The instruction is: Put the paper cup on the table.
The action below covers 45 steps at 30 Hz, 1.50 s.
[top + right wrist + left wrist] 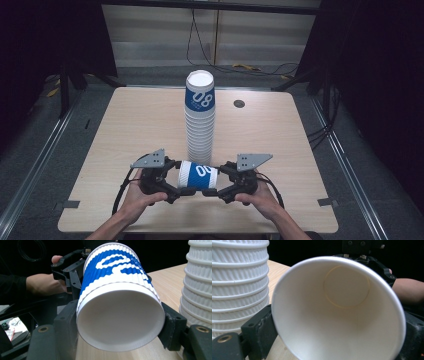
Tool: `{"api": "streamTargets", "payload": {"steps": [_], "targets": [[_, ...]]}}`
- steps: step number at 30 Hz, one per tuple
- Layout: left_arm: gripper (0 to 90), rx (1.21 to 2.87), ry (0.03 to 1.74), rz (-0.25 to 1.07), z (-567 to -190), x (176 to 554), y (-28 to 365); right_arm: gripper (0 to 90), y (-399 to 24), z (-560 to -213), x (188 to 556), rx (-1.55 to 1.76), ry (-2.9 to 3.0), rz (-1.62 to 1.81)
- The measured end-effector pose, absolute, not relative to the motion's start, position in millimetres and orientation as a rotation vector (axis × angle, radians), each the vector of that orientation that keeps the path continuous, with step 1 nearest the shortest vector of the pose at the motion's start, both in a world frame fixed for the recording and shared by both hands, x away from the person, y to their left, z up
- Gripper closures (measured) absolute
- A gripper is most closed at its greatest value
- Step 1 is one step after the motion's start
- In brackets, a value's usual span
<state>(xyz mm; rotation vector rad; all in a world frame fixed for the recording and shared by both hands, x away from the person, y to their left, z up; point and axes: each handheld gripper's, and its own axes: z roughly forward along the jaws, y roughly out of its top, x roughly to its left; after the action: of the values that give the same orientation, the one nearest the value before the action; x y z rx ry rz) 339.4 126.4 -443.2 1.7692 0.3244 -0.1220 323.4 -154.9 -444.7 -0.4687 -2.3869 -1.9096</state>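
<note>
High view first: the tabletop [125, 130] carries a tall stack of cups [200, 117] standing upright at its middle, and just in front of that stack, toward the person, a single blue-and-white cup [198, 176] is held on its side between the two grippers, clear of the stack as far as this angle shows. Its long axis runs across the tabletop from one hand to the other, roughly level, with the open mouth toward the left gripper [172, 181] and the closed base toward the right gripper [224, 182]. Each hand is equally near, one at each end. In the left gripper view the white inside of the cup [342, 310] faces the camera, and the black jaws stand at either side of the rim, pressed against the ribbed wall, so this gripper is clamped on the mouth end. In the right gripper view the recessed base [120, 320] faces the camera, and the jaws squeeze the wall just behind it, closed as far as the cup allows. The next move probably turns on which end lets go, since both hold it.
</note>
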Motion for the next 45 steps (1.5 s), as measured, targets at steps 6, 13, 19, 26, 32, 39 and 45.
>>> {"api": "streamTargets", "payload": {"steps": [6,13,19,26,32,39,45], "targets": [[12.9,1.780,0.292,-0.135,-441.0,342.6,130.5,28.8,-152.4,-446.2,323.3,-0.472,-2.411,-1.860],[17.0,1.798,0.273,-0.139,-439.6,343.0,132.3,25.8,-150.1,-448.2,323.5,-0.490,-2.448,-1.820],[17.9,1.815,0.275,-0.129,-438.4,342.6,132.2,23.4,-147.3,-449.4,324.5,-0.510,-2.478,-1.780],[17.9,1.811,0.274,-0.095,-435.7,341.5,132.3,16.7,-144.1,-449.9,325.6,-0.591,-2.551,-1.643],[17.8,1.833,0.279,-0.062,-434.9,341.2,135.8,14.2,-145.9,-451.4,326.9,-0.633,-2.563,-1.617],[17.8,1.820,0.297,-0.047,-431.6,340.1,144.2,14.1,-151.5,-449.5,325.6,-0.695,-2.578,-1.605],[17.6,1.840,0.333,-0.004,-434.6,341.9,145.7,14.2,-157.2,-448.1,326.6,-0.701,-2.610,-1.590]]}}
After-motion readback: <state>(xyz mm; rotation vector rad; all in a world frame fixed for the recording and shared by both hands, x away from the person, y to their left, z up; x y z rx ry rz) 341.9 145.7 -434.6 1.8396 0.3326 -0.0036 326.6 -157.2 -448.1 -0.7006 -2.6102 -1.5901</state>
